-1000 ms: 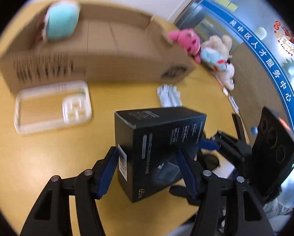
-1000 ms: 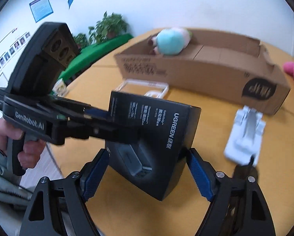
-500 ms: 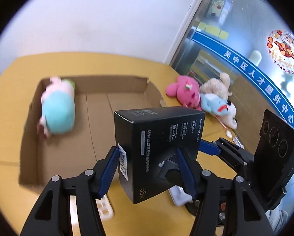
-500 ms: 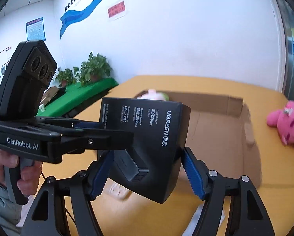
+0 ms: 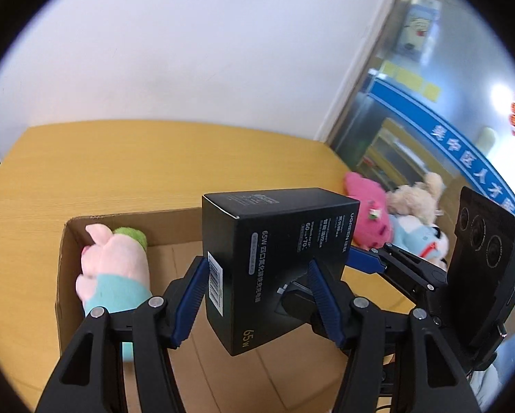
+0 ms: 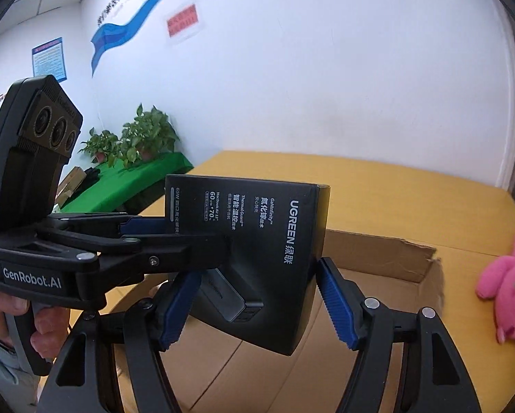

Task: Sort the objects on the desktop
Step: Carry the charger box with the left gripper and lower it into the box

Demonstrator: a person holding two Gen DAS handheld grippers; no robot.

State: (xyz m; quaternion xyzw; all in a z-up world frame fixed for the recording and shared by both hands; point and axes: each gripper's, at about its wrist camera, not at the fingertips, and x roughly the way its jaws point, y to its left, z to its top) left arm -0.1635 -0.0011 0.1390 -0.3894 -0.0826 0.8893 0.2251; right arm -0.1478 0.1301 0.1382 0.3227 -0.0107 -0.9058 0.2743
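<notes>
Above the open brown cardboard box (image 5: 223,375), the left gripper (image 5: 257,301) and right gripper (image 6: 257,304) are both clamping the black rectangular charger carton (image 5: 278,258).

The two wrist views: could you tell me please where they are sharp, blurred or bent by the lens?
Left wrist view: the black charger box prints sharp, the glass doors and their blue band are smeared, and a dark fisheye ring frames the picture. Right wrist view: the box lettering is crisp, the red wall notice is blurred past reading, and the wall corner bows.
</notes>
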